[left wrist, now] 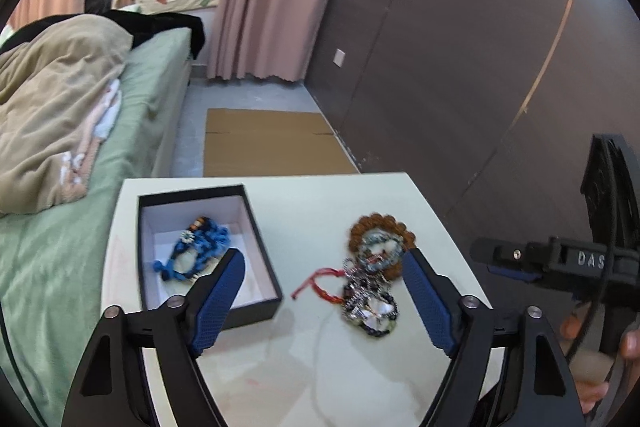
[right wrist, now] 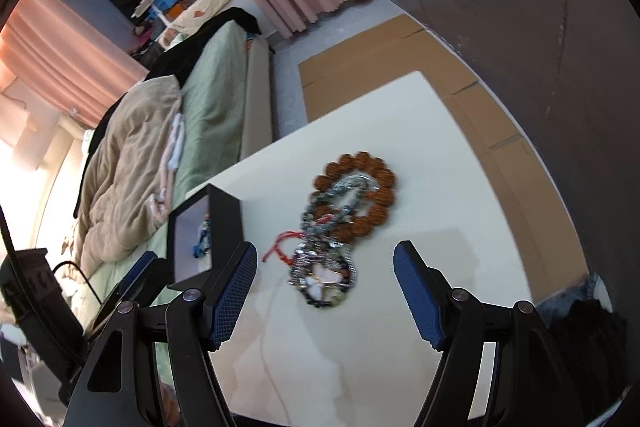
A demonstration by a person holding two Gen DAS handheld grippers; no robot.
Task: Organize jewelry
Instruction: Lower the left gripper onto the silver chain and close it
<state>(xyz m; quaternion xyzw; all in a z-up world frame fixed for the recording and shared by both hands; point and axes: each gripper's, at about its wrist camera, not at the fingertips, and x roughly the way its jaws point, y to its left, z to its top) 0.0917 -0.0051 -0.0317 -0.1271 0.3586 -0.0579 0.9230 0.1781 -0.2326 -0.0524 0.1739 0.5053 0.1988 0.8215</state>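
Observation:
A black box (left wrist: 260, 247) with a white lining sits at the left of the white table (left wrist: 312, 203); a blue beaded bracelet (left wrist: 196, 247) lies inside it. To its right lies a heap of jewelry (left wrist: 370, 277): a brown bead bracelet (left wrist: 360, 227), silvery chains and a red cord (left wrist: 320, 285). My left gripper (left wrist: 324, 259) is open above the table, nothing between its blue pads. The right wrist view shows the same heap (right wrist: 340, 227) and the box (right wrist: 224, 223). My right gripper (right wrist: 324, 255) hangs open just short of the heap, holding nothing.
A bed (left wrist: 152, 99) with green sheet and beige blanket runs along the table's left side. Flat cardboard (left wrist: 268, 139) lies on the floor beyond the table. A dark wall panel (left wrist: 460, 67) stands to the right. The other gripper's body (left wrist: 568, 263) shows at right.

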